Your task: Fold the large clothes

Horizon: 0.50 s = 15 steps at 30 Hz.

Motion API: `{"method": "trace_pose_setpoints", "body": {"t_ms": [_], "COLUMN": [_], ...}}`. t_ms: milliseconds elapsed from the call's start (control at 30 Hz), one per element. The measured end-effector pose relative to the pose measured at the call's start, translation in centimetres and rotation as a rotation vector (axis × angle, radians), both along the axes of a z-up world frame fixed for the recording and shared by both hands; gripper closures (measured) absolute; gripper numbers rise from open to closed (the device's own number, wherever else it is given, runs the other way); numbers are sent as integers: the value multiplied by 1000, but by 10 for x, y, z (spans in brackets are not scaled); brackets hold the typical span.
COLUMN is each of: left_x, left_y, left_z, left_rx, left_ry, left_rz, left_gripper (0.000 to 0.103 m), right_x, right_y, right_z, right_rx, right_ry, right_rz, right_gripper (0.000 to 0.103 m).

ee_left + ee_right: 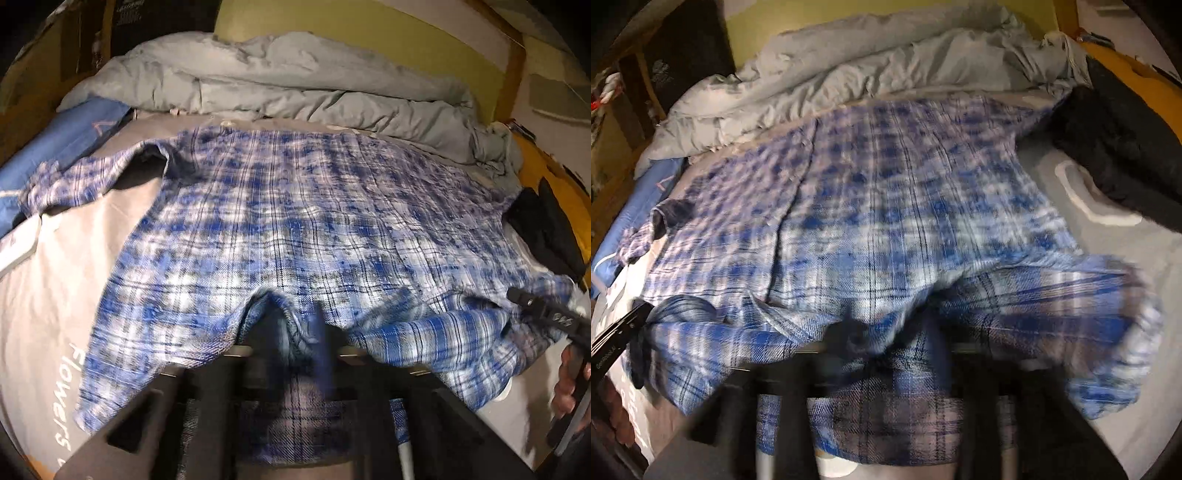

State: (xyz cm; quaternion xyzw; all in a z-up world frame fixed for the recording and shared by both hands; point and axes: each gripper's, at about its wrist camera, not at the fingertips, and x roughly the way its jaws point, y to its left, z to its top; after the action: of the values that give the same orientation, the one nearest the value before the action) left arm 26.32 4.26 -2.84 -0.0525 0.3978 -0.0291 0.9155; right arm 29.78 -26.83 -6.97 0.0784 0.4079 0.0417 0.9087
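While I am holding both tools over the bed, the large blue-and-white plaid flannel shirt [295, 206] is lying spread across the grey printed bedsheet [55, 295], its far hem reaching toward the rumpled pale grey duvet [295, 85] heaped along the yellow-green headboard wall [369, 40]. One sleeve [74, 181] is trailing off to the left, resting partly on a blue pillow [66, 140].

I am keeping my left gripper [295, 354] at the near edge of the shirt; the cloth is bunching up over its fingers and hanging down between them, but blur is hiding the pads, so I cannot tell whether they are pressing on the fabric or standing apart. My right gripper [886, 347] is sitting under the same near edge further along, with plaid folds draping over and between its fingers; again the smear is keeping me from telling whether it is clamped or loose.

From the left wrist view, my right hand [569, 384] is showing at the far right edge. A black garment [1115, 147] is lying beside the shirt on the right side of the bed, near a white looped marking [1086, 199] on the sheet.
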Motion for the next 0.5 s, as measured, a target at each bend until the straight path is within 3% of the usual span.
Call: {"method": "trace_pose_setpoints", "body": {"t_ms": [33,67,133,233,333,433,500], "left_x": [-7,-16,-34,-42,-40,-32,-27], "left_y": [2,5,9,11,9,-7,-29], "left_z": [6,12,24,29,21,7,-4], "left_rx": [16,25,29,65,41,-3,64], "left_ry": [-40,-86,-169,-161,-97,13,59], "left_rz": [9,19,-13,-41,-77,-183,-228], "left_gripper": [17,6,6,6,6,6,6], "right_x": [-8,-16,-32,-47,-49,-42,-39], "right_y": [-3,-5,-10,-14,-21,-36,-46], "right_z": [6,11,22,31,29,21,18], "right_rx": [-7,-13,-37,-110,-205,-236,-207], "right_ry": [-39,-73,-133,-167,-159,-119,-103], "right_rz": [1,5,30,77,75,34,12], "right_gripper": [26,22,16,7,6,6,6]}}
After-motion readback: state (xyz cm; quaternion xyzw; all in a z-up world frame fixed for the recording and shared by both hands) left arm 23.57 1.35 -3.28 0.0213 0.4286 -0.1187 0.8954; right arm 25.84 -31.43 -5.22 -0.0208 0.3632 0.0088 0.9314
